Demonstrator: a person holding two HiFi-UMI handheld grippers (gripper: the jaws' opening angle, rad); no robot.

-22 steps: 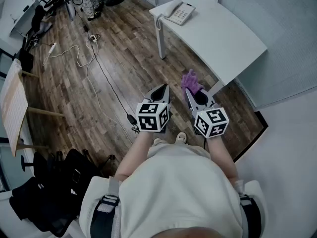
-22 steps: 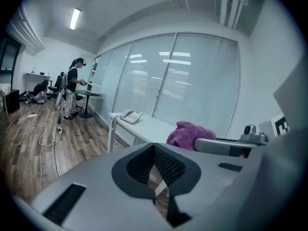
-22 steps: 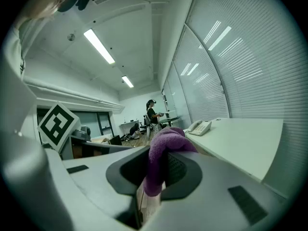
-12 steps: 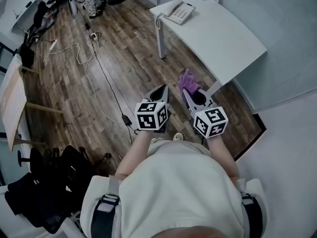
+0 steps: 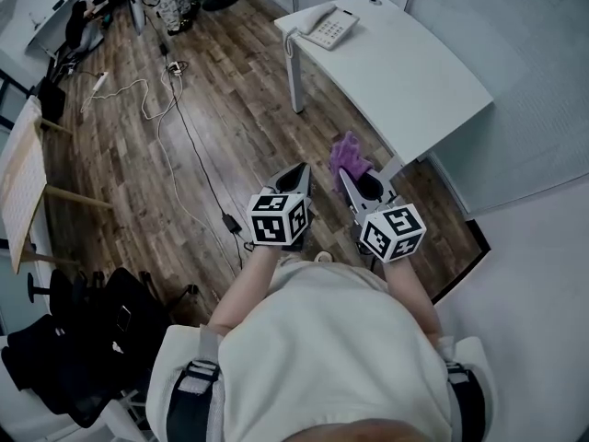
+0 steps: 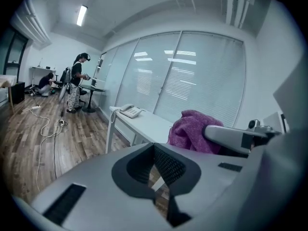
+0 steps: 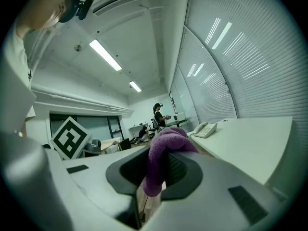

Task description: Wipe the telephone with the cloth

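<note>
Now right tongs [image 5: 354, 180] pinch purple cloth [image 5: 348, 153]; looks soft, light, floppy; grip bunched middle. Left tongs [image 5: 299, 171] pressed together, empty. Telephone [image 5: 324, 26] well ahead on counter [image 5: 405, 72].

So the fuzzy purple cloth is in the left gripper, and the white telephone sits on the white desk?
No: the right gripper holds the fuzzy purple cloth, as the right gripper view shows. The white telephone does sit on the white desk.
</note>
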